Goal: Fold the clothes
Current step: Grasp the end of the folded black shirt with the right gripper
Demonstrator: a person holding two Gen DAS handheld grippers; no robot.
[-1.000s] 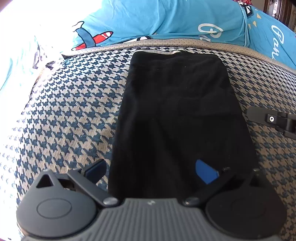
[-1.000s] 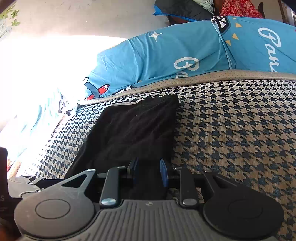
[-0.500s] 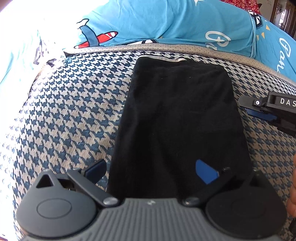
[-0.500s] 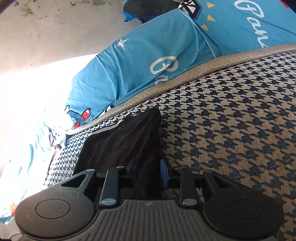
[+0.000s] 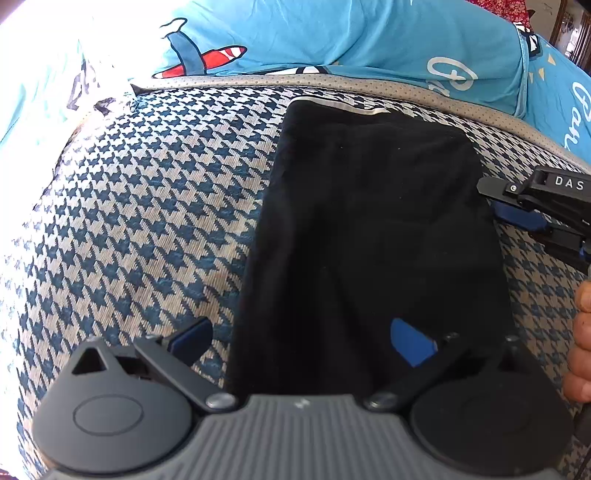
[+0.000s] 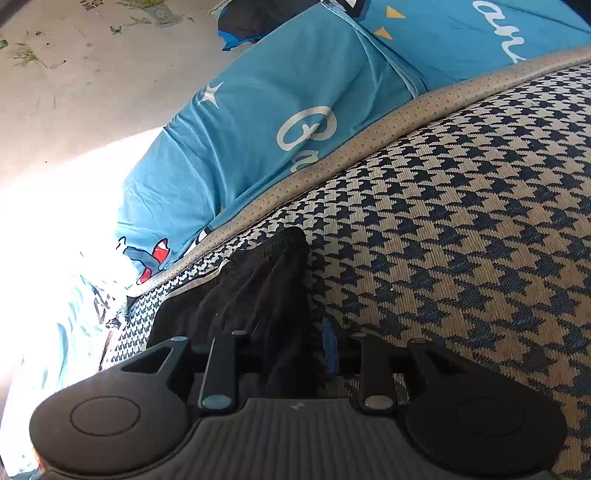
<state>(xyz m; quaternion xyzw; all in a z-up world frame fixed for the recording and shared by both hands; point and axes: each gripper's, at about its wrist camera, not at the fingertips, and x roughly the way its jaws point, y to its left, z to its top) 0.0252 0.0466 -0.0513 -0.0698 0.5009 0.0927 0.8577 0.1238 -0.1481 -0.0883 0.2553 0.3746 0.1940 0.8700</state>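
A black garment [image 5: 369,240], folded into a long strip, lies flat on a houndstooth cushion [image 5: 147,221]. My left gripper [image 5: 299,341] hovers open over the near end, one blue pad left of the cloth and the other above it. My right gripper [image 5: 517,210] reaches in from the right to the strip's right edge, near its far end. In the right wrist view its jaws [image 6: 291,347] are a narrow gap apart, with the garment [image 6: 266,288] running between them. One blue pad [image 6: 330,347] shows at the cloth's edge; the other is hidden.
Blue printed bedding [image 5: 369,33] is bunched along the cushion's far tan-piped rim [image 5: 406,88]. A person's hand [image 5: 581,332] shows at the right edge. Bare houndstooth fabric [image 6: 461,221] spreads right of the garment, and concrete floor [image 6: 92,92] lies beyond the bedding.
My right gripper has slid along the garment's right edge toward its far end and rolled. The garment has kept its shape and place. My left gripper has barely moved.
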